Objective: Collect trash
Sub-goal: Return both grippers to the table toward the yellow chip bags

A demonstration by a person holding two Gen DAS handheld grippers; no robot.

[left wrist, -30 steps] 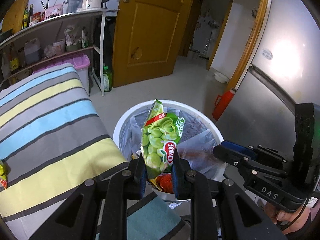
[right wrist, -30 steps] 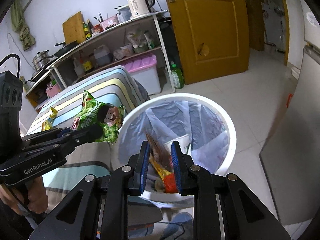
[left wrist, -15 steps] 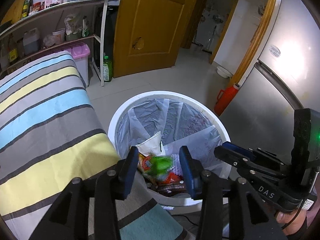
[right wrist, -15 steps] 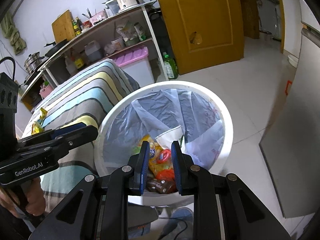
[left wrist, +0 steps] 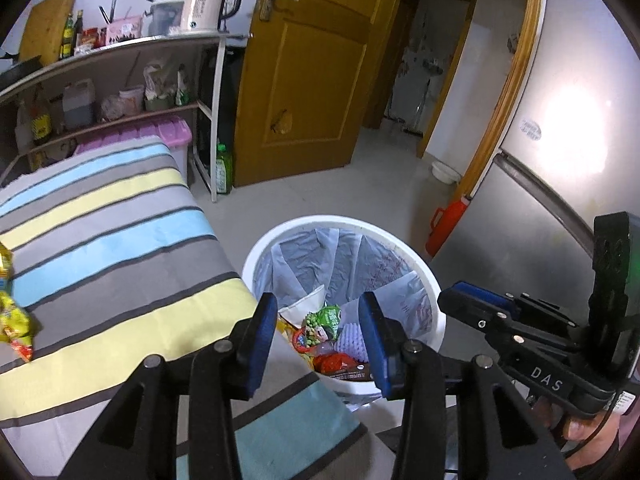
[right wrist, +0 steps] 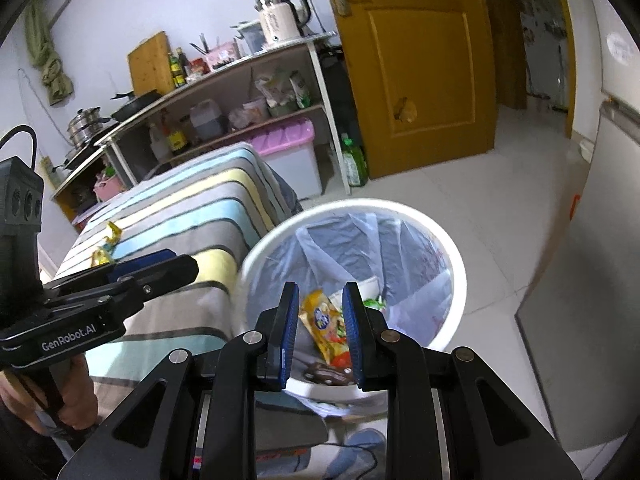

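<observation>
Fingers, left gripper [left wrist: 318,340]: blue pads spread wide, nothing between them, poised over the near rim of the white trash bin [left wrist: 434,322].
Fingers, right gripper [right wrist: 322,330]: parted by a narrower gap, likewise holding nothing; the wrappers seen between them lie down in the bin, not pinched.
Bin: lined with a grey bag, standing on the floor just off the near corner of the striped bed [left wrist: 120,248].
Bin contents: green pea-snack packet [left wrist: 322,322], yellow snack packet [right wrist: 322,320], red wrappers, white paper.
Outstanding items: yellow-and-red wrapper [left wrist: 16,326] at the bed's left edge; two small yellow wrappers [right wrist: 106,244] nearer the bed's far side (type too small to tell).
Stage, judged: one drop complete, collection unfinished.
Risks: crinkly foil may slip from a shallow pinch; fingers closing low could snag the bed cover; a release short of the rim would land litter on the floor.
</observation>
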